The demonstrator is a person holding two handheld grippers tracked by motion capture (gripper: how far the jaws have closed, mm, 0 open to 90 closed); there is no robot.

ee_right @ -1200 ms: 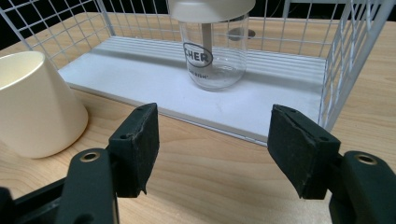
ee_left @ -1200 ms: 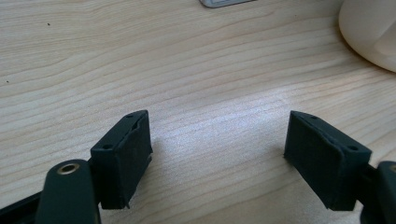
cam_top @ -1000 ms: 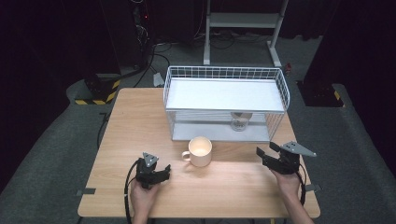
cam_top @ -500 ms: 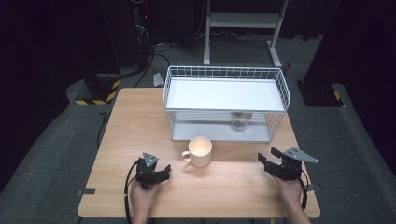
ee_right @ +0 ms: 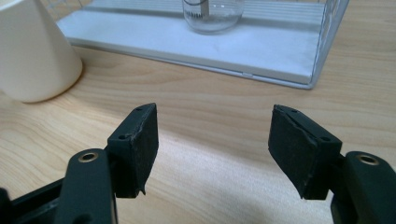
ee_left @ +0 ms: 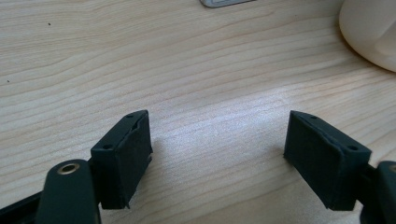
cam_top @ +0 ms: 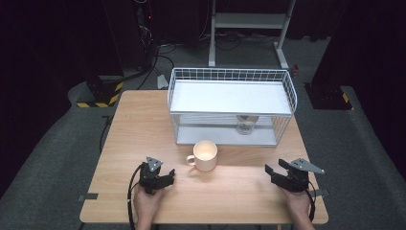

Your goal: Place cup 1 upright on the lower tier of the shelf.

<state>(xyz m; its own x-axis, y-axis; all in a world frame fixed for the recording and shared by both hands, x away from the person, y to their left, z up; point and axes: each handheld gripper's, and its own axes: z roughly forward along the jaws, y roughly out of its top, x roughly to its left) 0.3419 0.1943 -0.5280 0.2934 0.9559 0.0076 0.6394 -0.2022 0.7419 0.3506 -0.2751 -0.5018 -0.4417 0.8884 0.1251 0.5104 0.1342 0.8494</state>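
Note:
A cream mug (cam_top: 206,155) stands on the wooden table (cam_top: 143,124), handle to the left, just in front of a white wire rack (cam_top: 231,103). On the rack's lower shelf sits a clear glass jar (cam_top: 246,124). My left gripper (cam_top: 165,178) rests low at the front left, open, nothing between its jaws; the mug (ee_left: 369,32) lies ahead to its right. My right gripper (cam_top: 274,171) is at the front right, open and empty. In the right gripper view (ee_right: 212,140) the mug (ee_right: 35,56) is at far left and the jar (ee_right: 212,16) straight ahead.
The rack's white upper shelf (cam_top: 230,96) is bare. A white stand (cam_top: 249,28) and cables lie on the dark floor beyond the table. Bare wood stretches between the two grippers and along the table's left side.
My right gripper has dropped lower and shifted slightly toward the table's front edge. The left gripper, mug and jar have stayed put.

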